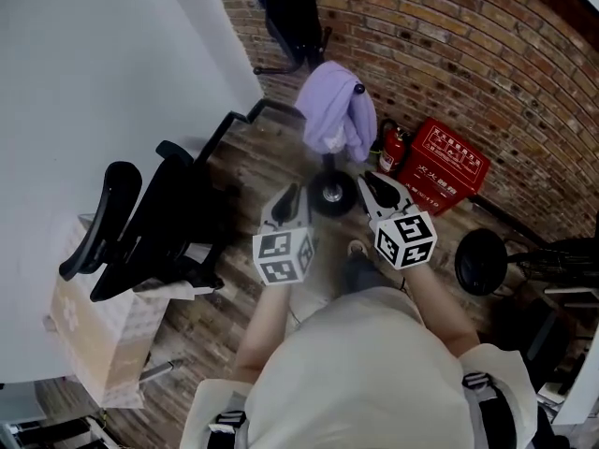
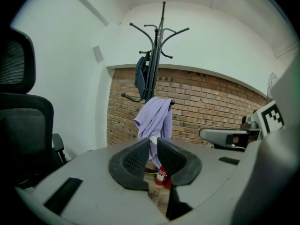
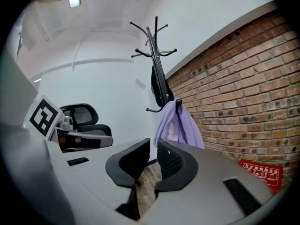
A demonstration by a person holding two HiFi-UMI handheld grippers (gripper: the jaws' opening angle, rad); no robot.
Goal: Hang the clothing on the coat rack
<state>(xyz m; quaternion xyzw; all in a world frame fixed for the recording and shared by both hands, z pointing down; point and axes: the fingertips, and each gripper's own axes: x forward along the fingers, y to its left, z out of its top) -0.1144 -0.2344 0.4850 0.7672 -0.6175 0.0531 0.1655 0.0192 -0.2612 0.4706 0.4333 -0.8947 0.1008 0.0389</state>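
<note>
A lilac garment (image 1: 335, 115) hangs from a low hook of the black coat rack (image 2: 157, 55), in front of the brick wall. It also shows in the left gripper view as the garment (image 2: 154, 118) and in the right gripper view as the garment (image 3: 180, 125) on the rack (image 3: 157, 64). A dark item (image 2: 140, 76) hangs higher on the same pole. My left gripper (image 1: 288, 195) and right gripper (image 1: 374, 183) are held side by side, short of the rack's base (image 1: 332, 193). Neither touches the garment. The left gripper (image 2: 153, 142) and right gripper (image 3: 153, 144) each show a narrow empty slit between the pads.
A black office chair (image 1: 150, 223) stands at the left by a cardboard box (image 1: 94, 335). A red box (image 1: 447, 162) and a fire extinguisher (image 1: 391, 148) sit by the brick wall at the right. Another black round base (image 1: 480, 260) is at the right.
</note>
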